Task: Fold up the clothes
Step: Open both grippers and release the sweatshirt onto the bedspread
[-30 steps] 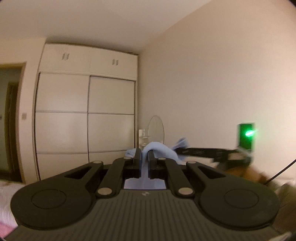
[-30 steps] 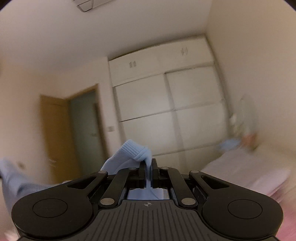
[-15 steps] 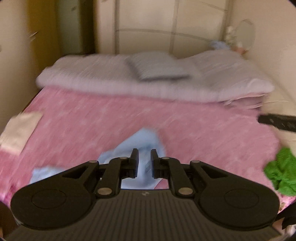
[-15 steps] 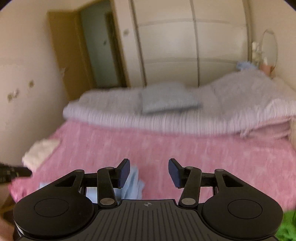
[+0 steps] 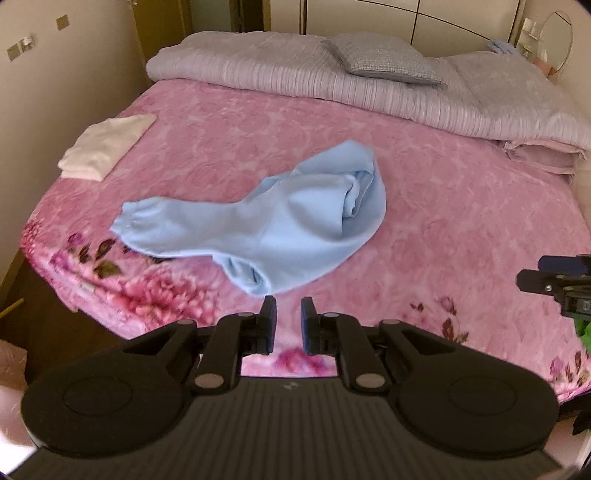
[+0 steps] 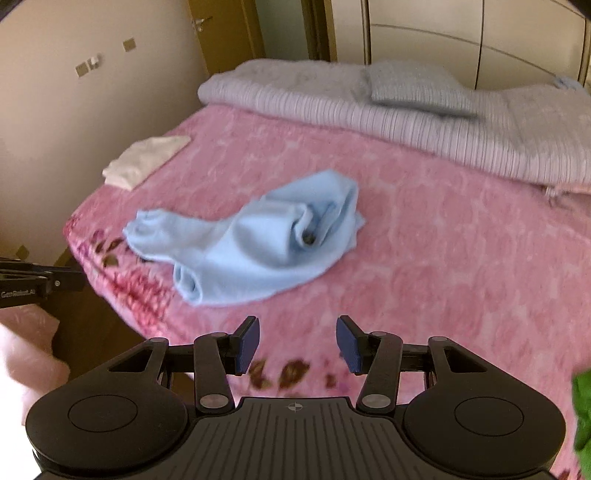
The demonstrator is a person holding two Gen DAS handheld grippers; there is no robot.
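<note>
Blue garment (image 5: 280,218) lies crumpled on the pink bed (image 5: 461,206), just ahead of both fingers. Left gripper (image 5: 288,319) slightly parted, right gripper (image 6: 297,341) wide, both empty. Next: grab edges, spread flat.

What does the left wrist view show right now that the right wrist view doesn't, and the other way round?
Only the left wrist: the right gripper at the frame's right edge, and an oval mirror far right.
Only the right wrist: the left gripper at the left edge, and a door handle.
Both: the crumpled light blue garment on the pink blanket, held by neither gripper, and the folded white cloth.
</note>
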